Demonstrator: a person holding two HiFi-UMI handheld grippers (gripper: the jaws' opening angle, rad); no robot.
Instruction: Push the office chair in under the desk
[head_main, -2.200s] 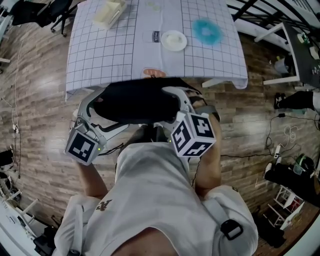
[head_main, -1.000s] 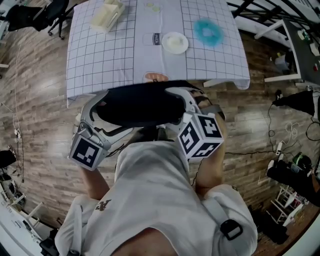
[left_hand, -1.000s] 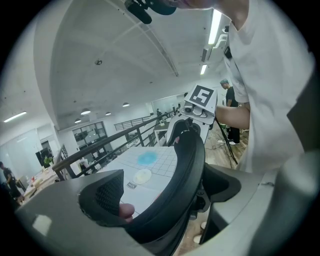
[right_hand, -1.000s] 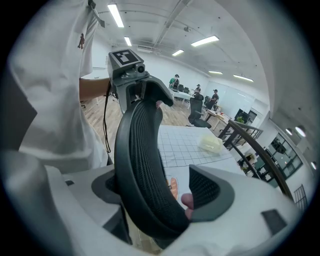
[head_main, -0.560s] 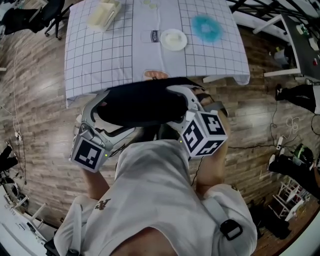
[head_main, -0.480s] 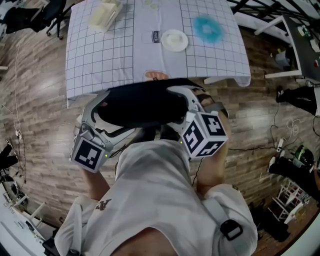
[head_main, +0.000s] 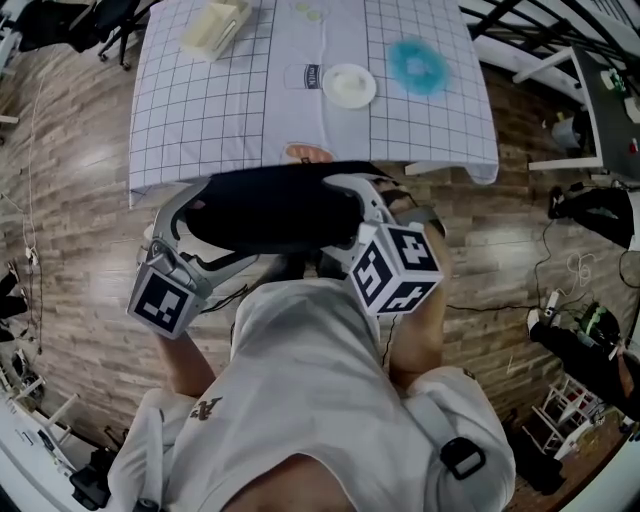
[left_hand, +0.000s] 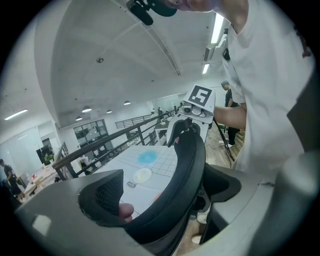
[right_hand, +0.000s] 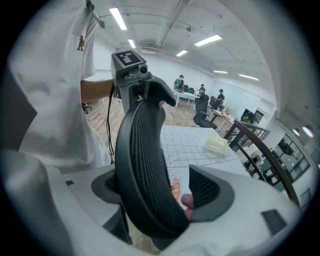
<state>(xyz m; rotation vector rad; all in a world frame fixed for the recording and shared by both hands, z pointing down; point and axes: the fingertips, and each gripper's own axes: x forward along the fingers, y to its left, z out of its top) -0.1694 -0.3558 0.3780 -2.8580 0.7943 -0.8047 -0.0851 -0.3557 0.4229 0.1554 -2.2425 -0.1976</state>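
Note:
The black mesh backrest of the office chair (head_main: 275, 208) stands right in front of me, its top edge overlapping the near edge of the desk (head_main: 200, 120), which wears a white grid cloth. My left gripper (head_main: 192, 218) grips the backrest's left end and my right gripper (head_main: 358, 198) its right end. In the left gripper view the backrest rim (left_hand: 189, 165) runs between the jaws of the left gripper (left_hand: 165, 200). In the right gripper view the mesh (right_hand: 145, 160) fills the gap of the right gripper (right_hand: 160, 195). The chair's seat and wheels are hidden by my body.
On the desk lie a cream box (head_main: 212, 27), a white plate (head_main: 349, 85), a blue fuzzy ring (head_main: 415, 65) and an orange thing (head_main: 308, 153) at the near edge. Cables and clutter (head_main: 580, 330) cover the wooden floor at the right. Black chairs (head_main: 95, 20) stand far left.
Hardly anything: both grippers stay clamped on the backrest in the same places, and the chair's top stays at the desk's near edge. Only the head view drifts slightly.

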